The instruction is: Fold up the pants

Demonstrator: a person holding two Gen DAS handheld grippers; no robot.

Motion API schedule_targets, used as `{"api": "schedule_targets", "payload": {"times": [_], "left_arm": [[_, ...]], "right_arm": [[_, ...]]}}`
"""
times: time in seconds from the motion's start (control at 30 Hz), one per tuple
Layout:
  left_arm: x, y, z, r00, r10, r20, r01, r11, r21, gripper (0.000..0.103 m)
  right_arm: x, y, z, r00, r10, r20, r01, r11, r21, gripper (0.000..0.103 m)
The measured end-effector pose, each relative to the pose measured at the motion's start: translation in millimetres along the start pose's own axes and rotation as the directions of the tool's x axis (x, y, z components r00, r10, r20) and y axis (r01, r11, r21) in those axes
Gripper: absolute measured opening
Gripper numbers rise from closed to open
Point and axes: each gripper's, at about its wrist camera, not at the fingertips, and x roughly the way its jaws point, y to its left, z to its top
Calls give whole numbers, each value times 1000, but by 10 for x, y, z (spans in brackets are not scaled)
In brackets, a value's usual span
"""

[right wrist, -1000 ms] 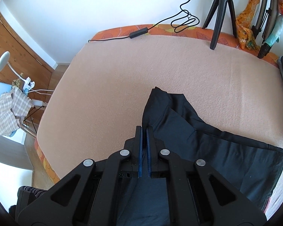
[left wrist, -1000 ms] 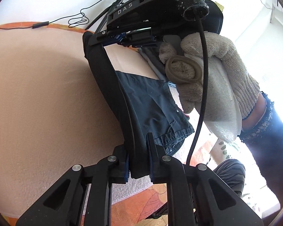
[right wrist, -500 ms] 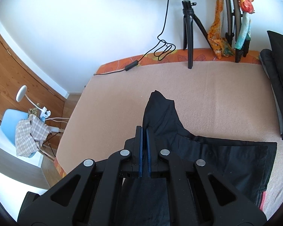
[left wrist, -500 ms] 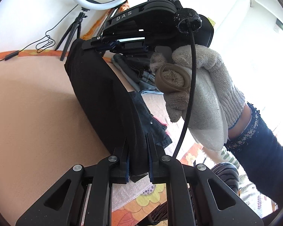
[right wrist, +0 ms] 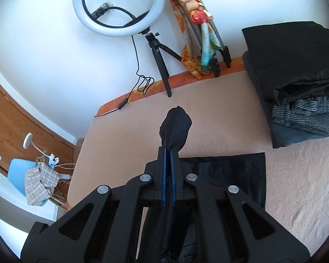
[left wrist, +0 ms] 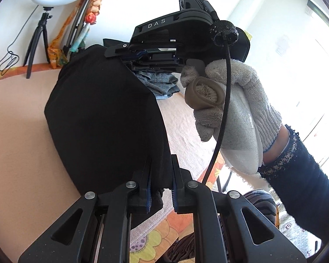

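Left claw [left wrist: 161,175] clamped, right claw [right wrist: 167,153] clamped, gloved right hand [left wrist: 230,100] raised alongside

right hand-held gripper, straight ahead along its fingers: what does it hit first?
Past the black pants bunched in the right hand-held gripper, likely the peach bed cover, then the ring-light tripod at the wall. Depth is unclear.

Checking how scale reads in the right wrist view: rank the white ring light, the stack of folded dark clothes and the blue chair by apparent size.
1. Stack of folded dark clothes
2. White ring light, slightly smaller
3. Blue chair, though it stands farther off, so its true size is unsure.
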Motion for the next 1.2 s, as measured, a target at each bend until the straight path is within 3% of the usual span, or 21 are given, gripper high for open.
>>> {"api": "schedule_targets", "payload": {"times": [0.33, 0.67, 0.93, 1.2], "left_arm": [[584, -113, 101, 997, -12, -78, 12, 1000, 0, 12], [1079, -124, -13, 986, 30, -165, -27, 999, 26, 12], [1214, -204, -45, 981, 56, -187, -43, 997, 69, 12], [1229, -426, -107, 973, 66, -221, -36, 990, 140, 34]], "right_arm": [[-13, -684, -34, 1000, -24, -5, 25, 998, 50, 4], [330, -1305, -227, 998, -36, -42, 41, 989, 139, 4], [442, -1471, -293, 993, -93, -76, 101, 989, 108, 4], [490, -1449, -342, 987, -138, -82, 143, 988, 55, 8]]}}
